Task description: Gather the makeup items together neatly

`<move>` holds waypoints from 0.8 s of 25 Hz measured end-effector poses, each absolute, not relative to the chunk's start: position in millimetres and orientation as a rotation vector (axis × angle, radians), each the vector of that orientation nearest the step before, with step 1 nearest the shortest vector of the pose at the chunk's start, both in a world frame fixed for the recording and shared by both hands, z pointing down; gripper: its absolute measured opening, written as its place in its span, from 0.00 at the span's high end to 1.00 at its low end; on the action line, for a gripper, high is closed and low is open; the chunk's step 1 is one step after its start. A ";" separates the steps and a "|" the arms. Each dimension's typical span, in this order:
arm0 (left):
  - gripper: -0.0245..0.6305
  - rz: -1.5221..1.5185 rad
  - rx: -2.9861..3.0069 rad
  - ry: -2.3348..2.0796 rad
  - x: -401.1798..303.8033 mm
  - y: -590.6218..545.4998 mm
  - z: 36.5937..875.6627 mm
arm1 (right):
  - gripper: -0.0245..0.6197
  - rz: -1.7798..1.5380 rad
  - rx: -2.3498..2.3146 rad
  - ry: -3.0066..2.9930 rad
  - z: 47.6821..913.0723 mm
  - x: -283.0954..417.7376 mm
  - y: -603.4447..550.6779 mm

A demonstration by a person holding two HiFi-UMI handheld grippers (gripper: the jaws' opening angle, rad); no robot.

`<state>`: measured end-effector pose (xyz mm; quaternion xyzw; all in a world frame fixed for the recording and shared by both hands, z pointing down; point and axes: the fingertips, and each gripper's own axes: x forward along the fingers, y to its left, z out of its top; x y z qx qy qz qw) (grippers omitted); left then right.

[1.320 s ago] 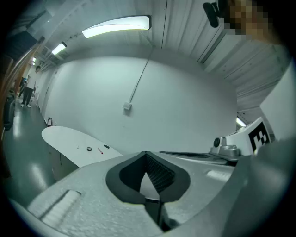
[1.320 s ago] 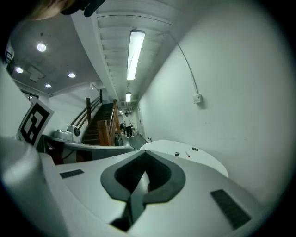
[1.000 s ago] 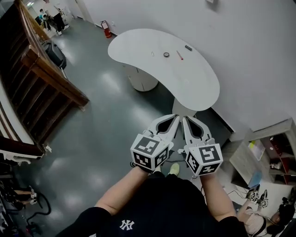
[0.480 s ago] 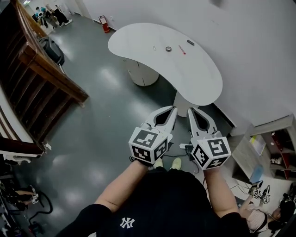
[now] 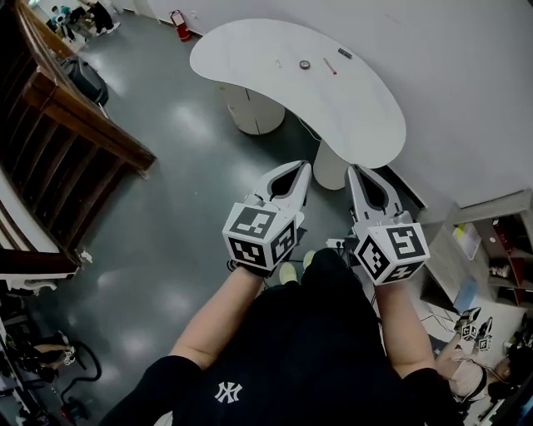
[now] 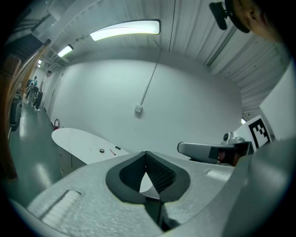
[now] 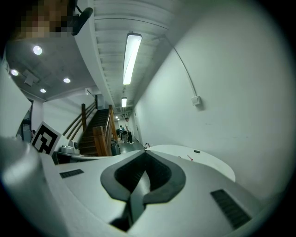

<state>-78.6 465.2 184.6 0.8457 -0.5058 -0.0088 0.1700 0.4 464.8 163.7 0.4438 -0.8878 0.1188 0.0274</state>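
The makeup items lie far off on a white curved table [image 5: 366, 116]: a small white piece [image 5: 279, 62], a round dark pot [image 5: 305, 65], a red pencil [image 5: 331, 66] and a dark stick [image 5: 345, 53]. Both grippers hang over the floor, short of the table's near end. My left gripper [image 5: 305, 165] is shut and empty, as is my right gripper [image 5: 353, 170]. The left gripper view shows its closed tips [image 6: 146, 152] with the pot [image 6: 102, 150] and pencil [image 6: 112, 152] small in the distance. The right gripper view shows its closed tips [image 7: 145, 152] and the table [image 7: 217, 169] beyond.
A wooden stair railing [image 5: 83, 125] runs along the left. The table rests on two round pedestals [image 5: 254, 116]. A shelf unit [image 5: 491, 250] stands at the right, with a person's hand and clutter [image 5: 466, 366] below it. A fire extinguisher [image 5: 177, 18] sits by the far wall.
Both grippers have drawn a little apart, and the left one has moved forward. The table end now sits closer to the gripper tips. Both stay shut.
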 end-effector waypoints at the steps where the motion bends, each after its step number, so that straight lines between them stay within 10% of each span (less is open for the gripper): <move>1: 0.95 -0.020 2.409 -1.428 -75.9 463.6 185.7 | 0.94 0.369 1.367 -2.740 164.8 0.7 463.4; 20: 0.95 0.129 2.404 -1.418 -43.1 283.6 234.8 | 0.94 0.498 1.261 -2.746 215.2 9.2 272.2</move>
